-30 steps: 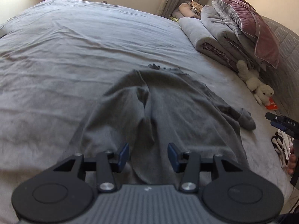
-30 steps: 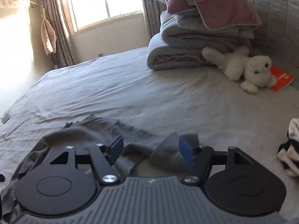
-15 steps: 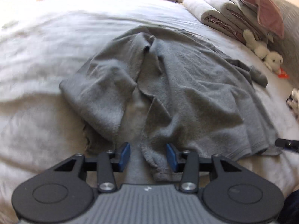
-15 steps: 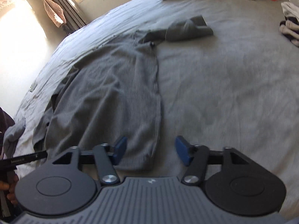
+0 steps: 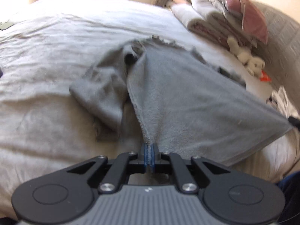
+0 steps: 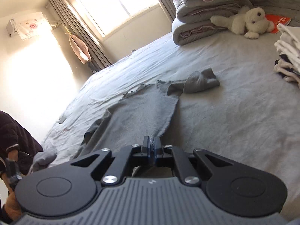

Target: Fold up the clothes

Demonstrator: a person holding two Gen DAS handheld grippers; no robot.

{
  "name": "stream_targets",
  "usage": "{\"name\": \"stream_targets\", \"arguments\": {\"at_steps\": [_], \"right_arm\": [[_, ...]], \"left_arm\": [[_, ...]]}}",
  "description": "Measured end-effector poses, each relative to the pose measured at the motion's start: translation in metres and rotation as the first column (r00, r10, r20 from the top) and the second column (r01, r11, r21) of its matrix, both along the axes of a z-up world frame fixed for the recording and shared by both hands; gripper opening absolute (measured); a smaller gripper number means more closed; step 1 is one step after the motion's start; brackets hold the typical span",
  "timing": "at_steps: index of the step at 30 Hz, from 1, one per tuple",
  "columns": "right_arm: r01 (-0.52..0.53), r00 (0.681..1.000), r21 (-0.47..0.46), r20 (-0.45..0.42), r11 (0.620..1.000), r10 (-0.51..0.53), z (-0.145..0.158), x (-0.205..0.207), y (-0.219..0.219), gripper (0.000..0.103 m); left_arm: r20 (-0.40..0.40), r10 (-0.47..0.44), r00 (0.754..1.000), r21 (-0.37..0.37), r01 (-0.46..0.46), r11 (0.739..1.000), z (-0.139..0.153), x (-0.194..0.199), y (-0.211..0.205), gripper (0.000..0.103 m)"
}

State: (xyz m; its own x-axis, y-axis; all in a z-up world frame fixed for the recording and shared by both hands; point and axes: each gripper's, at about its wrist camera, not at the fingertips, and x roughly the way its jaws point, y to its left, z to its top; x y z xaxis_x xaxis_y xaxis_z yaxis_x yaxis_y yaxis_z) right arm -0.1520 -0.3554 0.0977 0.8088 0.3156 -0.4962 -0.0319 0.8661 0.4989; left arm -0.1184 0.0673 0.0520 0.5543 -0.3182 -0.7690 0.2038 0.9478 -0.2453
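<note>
Item: grey garment (image 5: 187,97), spread on the bed (image 5: 46,60), long axis running from the near hem away to the frilled collar at the far end; one sleeve (image 6: 198,82) lies bunched to the far right. My left gripper (image 5: 149,154) has just closed its fingers on the near hem; my right gripper (image 6: 154,150) likewise pinches the hem's right corner. Surroundings: folded quilts (image 6: 202,18), white plush dog (image 6: 249,22), stacked clothes (image 6: 288,56), curtained window (image 6: 116,3).

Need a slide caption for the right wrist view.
Right gripper shut on the grey garment's hem, cloth stretched across the bed.
</note>
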Motion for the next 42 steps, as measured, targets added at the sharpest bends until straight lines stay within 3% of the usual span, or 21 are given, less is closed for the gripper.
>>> {"name": "stream_targets", "arguments": {"at_steps": [2,6,8,9,11,12,14,18,21,22,24,25,26,27,28,30,34,35,37,39,42], "right_arm": [[0.009,0.999,-0.065,-0.048,0.998,-0.012,-0.003,0.001,0.001,0.005],[0.016,0.985,-0.16,-0.169,0.987,-0.044,-0.024,0.022,0.005,0.007],[0.016,0.992,-0.169,-0.123,0.986,-0.037,-0.018,0.025,0.004,0.018],[0.027,0.994,-0.158,-0.098,0.987,-0.043,-0.013,0.029,0.001,0.023],[0.062,0.996,-0.127,-0.062,0.99,-0.07,-0.005,0.045,-0.01,0.056],[0.08,0.995,-0.116,-0.053,0.99,-0.087,-0.001,0.056,-0.016,0.059],[0.118,0.991,-0.108,-0.055,0.987,-0.124,0.004,0.088,-0.029,0.059],[0.219,0.973,-0.112,-0.054,0.969,-0.226,-0.001,0.154,-0.055,0.064],[0.246,0.963,-0.123,-0.08,0.961,-0.256,-0.022,0.19,-0.063,0.065],[0.236,0.965,-0.143,-0.079,0.961,-0.249,-0.029,0.199,-0.061,0.065],[0.177,0.975,-0.196,-0.099,0.964,-0.199,-0.041,0.216,-0.052,0.065],[0.138,0.979,-0.23,-0.117,0.963,-0.168,-0.047,0.225,-0.045,0.065],[0.099,0.981,-0.276,-0.136,0.956,-0.141,-0.051,0.233,-0.038,0.061],[0.077,0.981,-0.328,-0.143,0.941,-0.13,-0.053,0.239,-0.033,0.049],[0.072,0.981,-0.378,-0.141,0.923,-0.134,-0.052,0.243,-0.031,0.007],[0.081,0.982,-0.456,-0.116,0.886,-0.149,-0.047,0.248,-0.03,0.01],[0.241,0.971,-0.502,0.124,0.831,-0.206,0.003,0.227,-0.049,0.01],[0.272,0.962,-0.509,0.17,0.817,-0.214,0.014,0.221,-0.053,0.004],[0.319,0.948,-0.544,0.206,0.776,-0.245,0.023,0.212,-0.058,0.001],[0.309,0.951,-0.568,0.161,0.763,-0.265,0.017,0.212,-0.065,0.001],[0.237,0.964,-0.526,0.027,0.817,-0.263,-0.01,0.221,-0.077,0.001]], "left_arm": [[-0.029,-0.033,0.999,0.036,0.034,0.999,-0.01,-0.001,-0.006,0.005],[-0.063,0.031,0.998,-0.024,-0.033,0.999,-0.008,0.01,0.014,0.009],[-0.036,0.1,0.994,-0.044,-0.101,0.994,0.003,0.019,0.033,0.016],[-0.026,0.139,0.99,-0.053,-0.14,0.989,0.008,0.025,0.043,0.027],[-0.012,0.222,0.975,-0.053,-0.223,0.974,0.015,0.045,0.064,0.036],[-0.005,0.255,0.967,-0.045,-0.255,0.966,0.018,0.057,0.073,0.037],[-0.014,0.29,0.957,0.002,-0.29,0.957,0.018,0.086,0.083,0.041],[-0.069,0.256,0.964,0.097,-0.249,0.964,-0.003,0.138,0.075,0.056],[0.002,0.235,0.972,0.219,-0.229,0.948,-0.019,0.149,0.051,0.061],[0.039,0.216,0.976,0.253,-0.218,0.943,-0.021,0.147,0.042,0.057],[0.066,0.184,0.981,0.274,-0.195,0.942,-0.02,0.148,0.033,0.008],[0.067,0.171,0.983,0.272,-0.183,0.945,-0.019,0.151,0.031,0.006],[0.077,0.169,0.983,0.27,-0.184,0.945,-0.015,0.153,0.032,0.005],[0.115,0.194,0.974,0.271,-0.218,0.937,-0.006,0.158,0.04,0.005],[0.152,0.218,0.964,0.271,-0.253,0.929,0.004,0.163,0.048,0.005],[0.226,0.265,0.938,0.267,-0.321,0.909,0.023,0.173,0.065,0.005],[0.32,0.365,0.874,0.194,-0.438,0.878,0.058,0.195,0.102,0.005],[0.329,0.381,0.864,0.188,-0.456,0.87,0.061,0.202,0.108,0.005],[0.324,0.378,0.867,0.231,-0.46,0.857,0.052,0.214,0.109,0.005],[0.269,0.356,0.895,0.267,-0.424,0.865,0.037,0.224,0.109,0.006],[0.217,0.371,0.903,0.273,-0.422,0.865,0.026,0.228,0.114,0.012]]}}
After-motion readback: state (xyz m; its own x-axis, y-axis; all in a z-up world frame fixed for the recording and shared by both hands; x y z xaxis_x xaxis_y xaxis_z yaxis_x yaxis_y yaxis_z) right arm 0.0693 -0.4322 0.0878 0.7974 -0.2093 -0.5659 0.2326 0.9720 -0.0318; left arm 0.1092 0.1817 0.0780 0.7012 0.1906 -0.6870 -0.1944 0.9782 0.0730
